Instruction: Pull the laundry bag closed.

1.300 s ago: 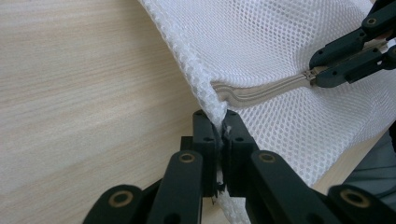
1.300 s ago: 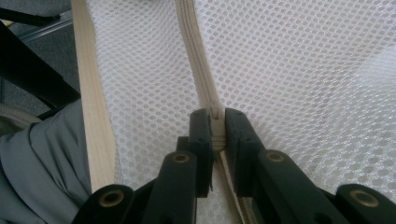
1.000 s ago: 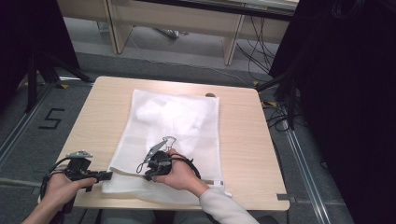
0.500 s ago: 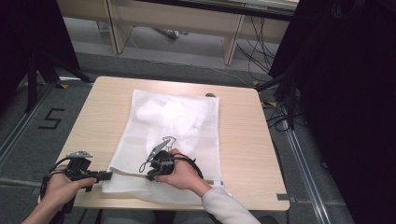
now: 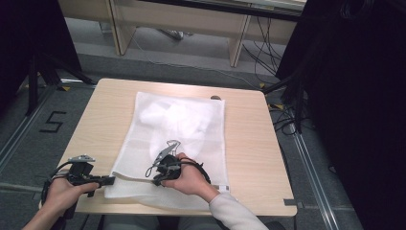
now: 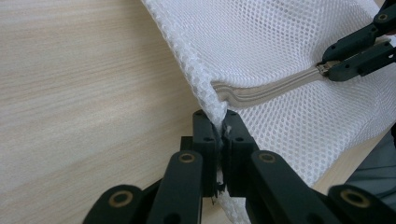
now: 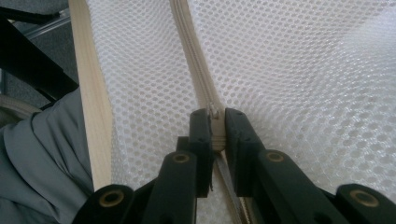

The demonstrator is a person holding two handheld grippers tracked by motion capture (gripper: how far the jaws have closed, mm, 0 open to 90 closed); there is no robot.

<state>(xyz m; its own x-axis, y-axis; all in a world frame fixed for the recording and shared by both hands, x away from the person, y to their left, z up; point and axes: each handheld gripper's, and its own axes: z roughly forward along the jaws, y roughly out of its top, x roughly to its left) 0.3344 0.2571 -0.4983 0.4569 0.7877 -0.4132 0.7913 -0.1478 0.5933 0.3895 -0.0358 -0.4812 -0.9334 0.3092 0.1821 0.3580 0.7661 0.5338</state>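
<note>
Near the table's (image 5: 249, 143) front edge lies the white mesh laundry bag (image 5: 191, 120). Left gripper (image 6: 219, 133) is clamped on the bag's corner — the anchor; right gripper (image 7: 215, 128) pinches the zipper pull (image 7: 214, 112). Step in hand: working the zipper (direction unclear). Next: a steady pull along the track, corner held taut.

White mesh laundry bag (image 5: 177, 129) flat on desk (image 5: 249, 143), zipper (image 7: 198, 79) along near edge (white contents inside, far half).

Both tongs apparently grip the mesh bag (image 5: 177, 129).
</note>
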